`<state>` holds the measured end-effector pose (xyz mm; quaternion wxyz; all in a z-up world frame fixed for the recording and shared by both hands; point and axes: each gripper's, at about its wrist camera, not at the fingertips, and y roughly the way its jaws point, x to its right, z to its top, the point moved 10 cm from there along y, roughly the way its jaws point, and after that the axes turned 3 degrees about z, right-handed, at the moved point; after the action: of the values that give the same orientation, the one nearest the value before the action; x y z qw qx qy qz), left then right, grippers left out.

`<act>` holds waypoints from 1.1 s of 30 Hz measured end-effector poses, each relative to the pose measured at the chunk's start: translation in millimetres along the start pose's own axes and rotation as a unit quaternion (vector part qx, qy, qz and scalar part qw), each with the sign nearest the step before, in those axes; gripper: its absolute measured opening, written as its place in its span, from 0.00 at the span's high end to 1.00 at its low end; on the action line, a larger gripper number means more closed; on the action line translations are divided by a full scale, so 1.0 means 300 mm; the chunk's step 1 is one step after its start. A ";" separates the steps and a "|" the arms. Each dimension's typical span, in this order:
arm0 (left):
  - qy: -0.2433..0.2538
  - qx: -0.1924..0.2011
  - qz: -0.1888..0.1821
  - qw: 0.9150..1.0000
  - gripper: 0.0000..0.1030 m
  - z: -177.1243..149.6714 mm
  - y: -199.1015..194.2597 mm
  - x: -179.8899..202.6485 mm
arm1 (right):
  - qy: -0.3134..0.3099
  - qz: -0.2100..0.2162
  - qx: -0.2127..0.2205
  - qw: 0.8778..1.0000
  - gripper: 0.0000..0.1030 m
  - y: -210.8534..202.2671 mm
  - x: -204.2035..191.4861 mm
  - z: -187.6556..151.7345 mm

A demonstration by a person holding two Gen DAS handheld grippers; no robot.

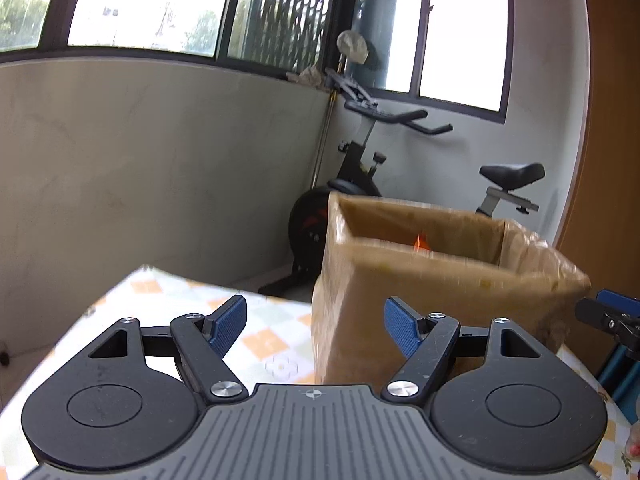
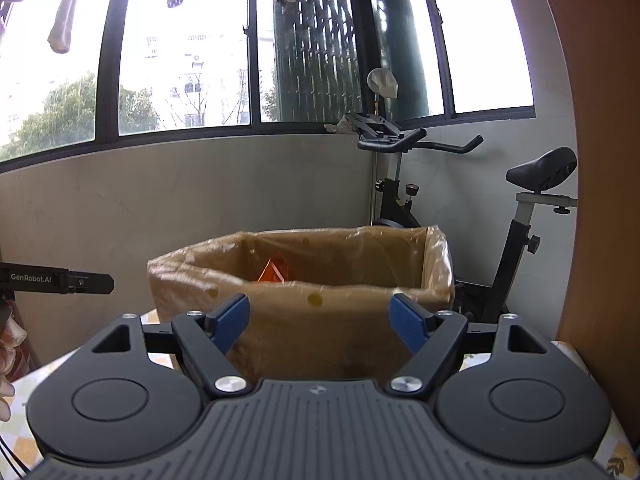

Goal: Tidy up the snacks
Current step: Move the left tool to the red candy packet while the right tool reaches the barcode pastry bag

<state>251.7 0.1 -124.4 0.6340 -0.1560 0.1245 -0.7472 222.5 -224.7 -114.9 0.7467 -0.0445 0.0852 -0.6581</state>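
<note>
A brown cardboard box (image 1: 400, 292) lined with clear plastic stands on the checked tablecloth (image 1: 172, 300). It also shows in the right wrist view (image 2: 320, 312). An orange snack packet (image 2: 272, 272) lies inside it, its tip showing in the left wrist view (image 1: 419, 242). My left gripper (image 1: 315, 326) is open and empty, just short of the box's left corner. My right gripper (image 2: 320, 320) is open and empty, facing the box's near wall. The left gripper's body (image 2: 60, 278) shows at the left of the right wrist view.
An exercise bike (image 2: 460, 200) stands behind the table by the window wall. A wooden panel (image 2: 600, 160) rises at the right. The right gripper (image 1: 608, 316) shows at the right edge of the left wrist view. The table's far edge (image 1: 192, 276) lies left of the box.
</note>
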 end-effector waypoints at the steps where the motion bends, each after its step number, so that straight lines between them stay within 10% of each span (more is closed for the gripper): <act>1: -0.002 -0.004 0.000 1.000 0.24 -0.018 -0.005 -0.004 | 0.001 0.000 -0.001 1.000 0.23 -0.005 -0.003 -0.011; 33: 0.075 -0.173 -0.017 0.982 0.14 -0.601 -0.006 0.082 | 0.054 0.015 -0.104 0.993 0.23 -0.030 -0.053 -0.370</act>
<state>175.9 -26.1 -287.8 0.5738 -0.2086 0.2962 -0.7345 191.3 -205.0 -221.2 0.7424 -0.0848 0.1936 -0.6358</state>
